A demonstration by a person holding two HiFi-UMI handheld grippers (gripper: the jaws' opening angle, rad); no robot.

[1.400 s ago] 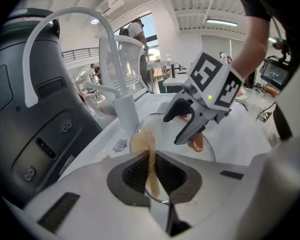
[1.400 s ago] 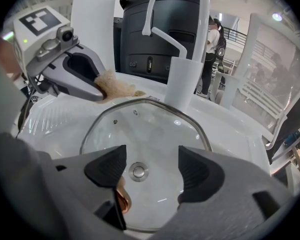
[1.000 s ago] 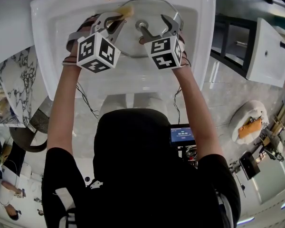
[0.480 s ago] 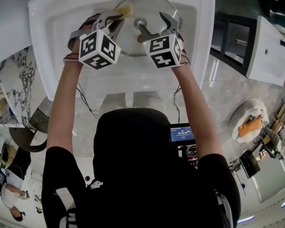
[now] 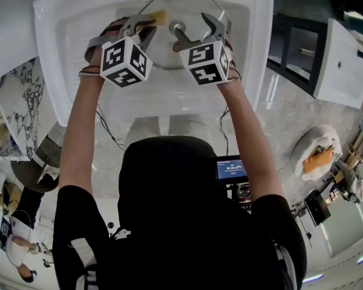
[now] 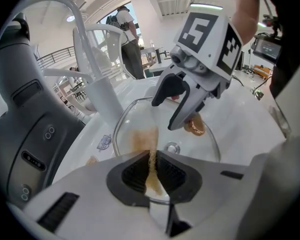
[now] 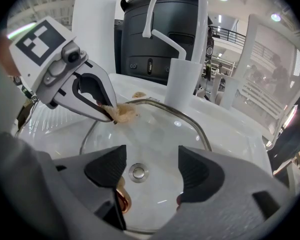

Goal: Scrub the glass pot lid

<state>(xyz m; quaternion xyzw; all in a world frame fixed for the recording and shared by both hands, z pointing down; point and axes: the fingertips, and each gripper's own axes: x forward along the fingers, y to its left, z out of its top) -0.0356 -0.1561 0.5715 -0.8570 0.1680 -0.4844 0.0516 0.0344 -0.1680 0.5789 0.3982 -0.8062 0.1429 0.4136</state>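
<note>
Glass pot lid (image 5: pixel 164 52) lies in the white sink basin (image 5: pixel 66 35), w/ a round metal fitting (image 7: pixel 138 172) at its centre. The faucet (image 7: pixel 182 49) stands just behind the lid's far rim. Nothing else in the basin except both tools.

Left gripper (image 6: pixel 152 161): jaws nearly closed, pinching a thin tan sponge (image 5: pixel 159 18). The sponge's free end sits against the glass near the lid's far-left rim.

Right gripper (image 7: pixel 151 171): jaws wide apart over the lid's middle, w/ only glass & the fitting showing between them, nothing clamped. A copper-coloured bit (image 6: pixel 195 126) shows by one jaw tip; can't tell what it is.

Both grippers are near each other, left one at the rim & right one towards the centre.
</note>
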